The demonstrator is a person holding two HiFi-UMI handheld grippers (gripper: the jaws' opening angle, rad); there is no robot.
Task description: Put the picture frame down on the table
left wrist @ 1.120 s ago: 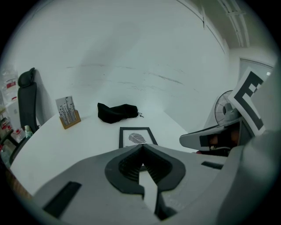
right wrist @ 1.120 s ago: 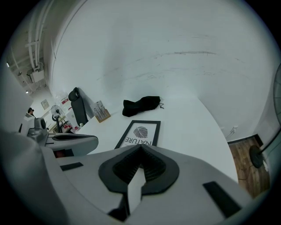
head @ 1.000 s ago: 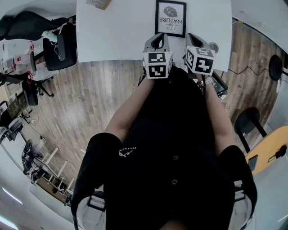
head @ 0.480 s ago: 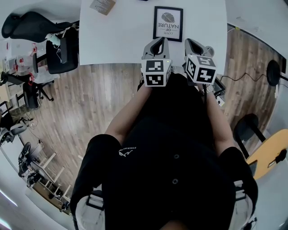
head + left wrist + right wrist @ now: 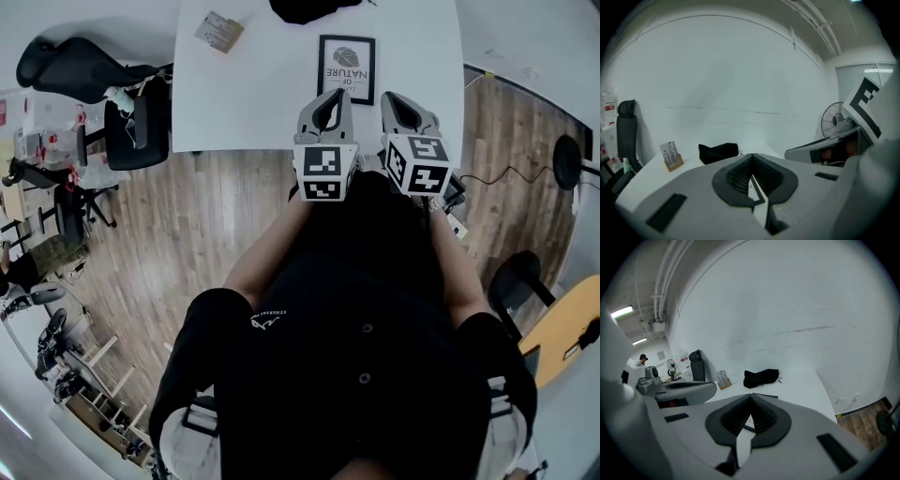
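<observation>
The black picture frame (image 5: 346,69) with a white print lies flat on the white table (image 5: 253,94), a little beyond both grippers. Held above the table's near edge, my left gripper (image 5: 330,99) is shut and holds nothing. Beside it, my right gripper (image 5: 398,101) is likewise shut and empty. In the left gripper view the jaws (image 5: 751,158) meet at their tips, and a sliver of the frame (image 5: 757,188) shows through the gap below. In the right gripper view the closed jaws (image 5: 751,397) hide most of the frame; one corner (image 5: 765,395) peeks past them.
A black pouch (image 5: 305,7) lies at the table's far edge and a small card stand (image 5: 218,31) at its far left. Office chairs (image 5: 131,108) stand left of the table on the wood floor. A fan (image 5: 833,119) stands off to the right.
Both grippers have lifted up and back from the frame, still side by side and shut. The frame stays flat on the table and now sits farther ahead of them.
</observation>
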